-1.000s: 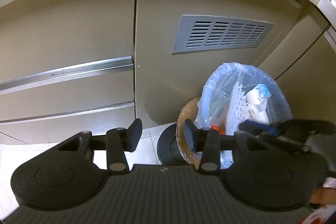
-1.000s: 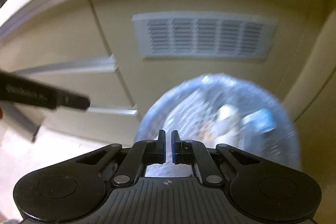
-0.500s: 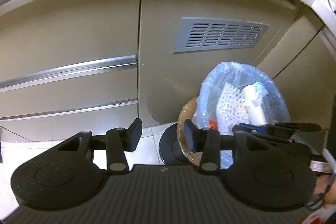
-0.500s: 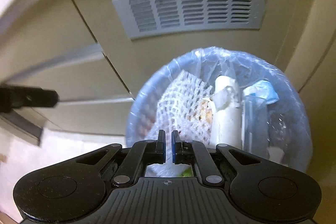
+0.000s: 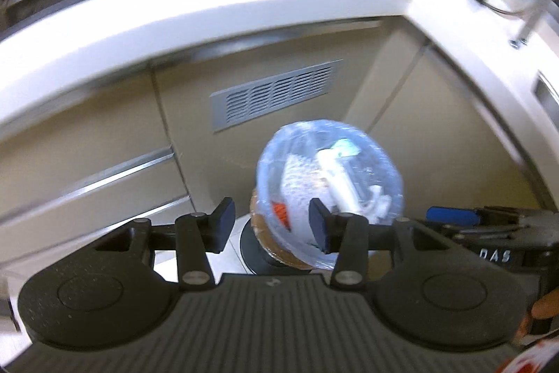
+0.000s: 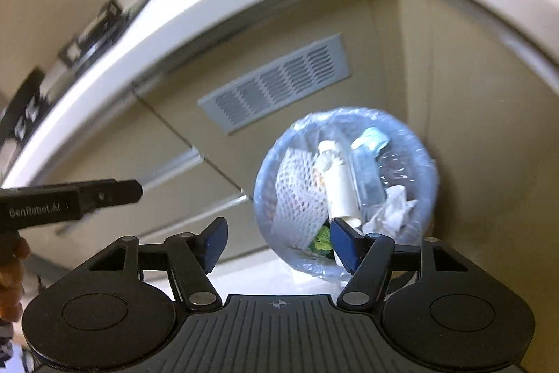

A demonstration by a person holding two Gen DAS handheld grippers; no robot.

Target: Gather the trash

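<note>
Beige kitchen cabinets back the lined trash bin (image 6: 346, 187) on the floor below us; right gripper (image 6: 279, 242) jaws have just sprung open, left gripper (image 5: 270, 222) widened, both empty, so we risk snagging the thin liner (image 5: 391, 173).

A glossy, crinkled clear-blue plastic liner (image 6: 419, 142) lined the bin. At its nine o'clock lay white foam netting (image 6: 297, 194). Matt grey metal formed the vent (image 6: 276, 83).
</note>
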